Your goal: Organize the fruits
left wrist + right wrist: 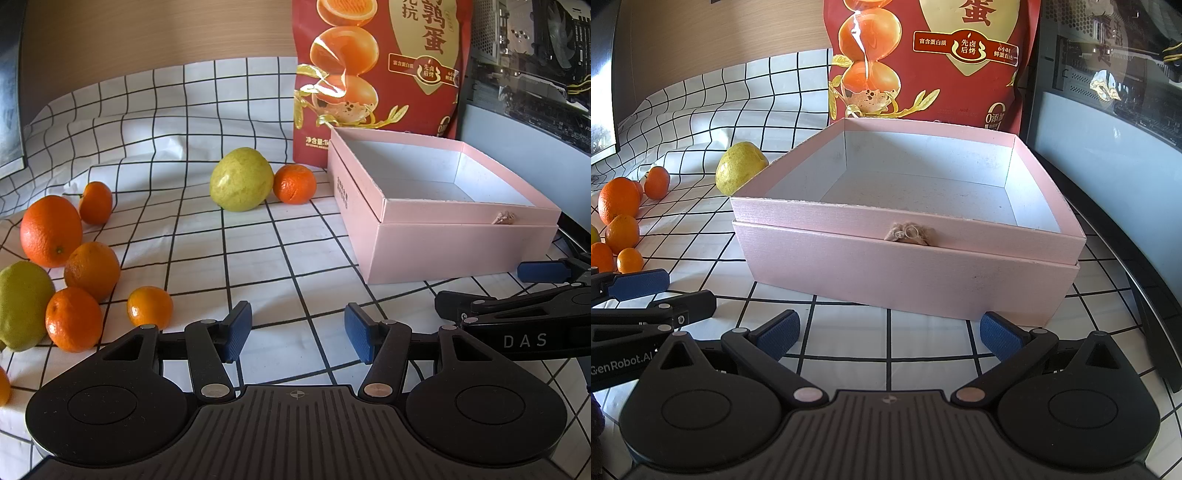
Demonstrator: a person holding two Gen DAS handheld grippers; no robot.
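Note:
An empty pink box stands on the checked cloth, right of the fruit. A green pear and a small orange lie just left of it. Several oranges and a second green pear are clustered at the far left. My left gripper is open over bare cloth, nothing between its blue pads. My right gripper is wide open just in front of the box's near wall, holding nothing. Each gripper shows at the edge of the other's view.
A tall red snack bag stands upright behind the box. Dark computer hardware lines the right side. The cloth rises in folds against a wooden wall at the back left.

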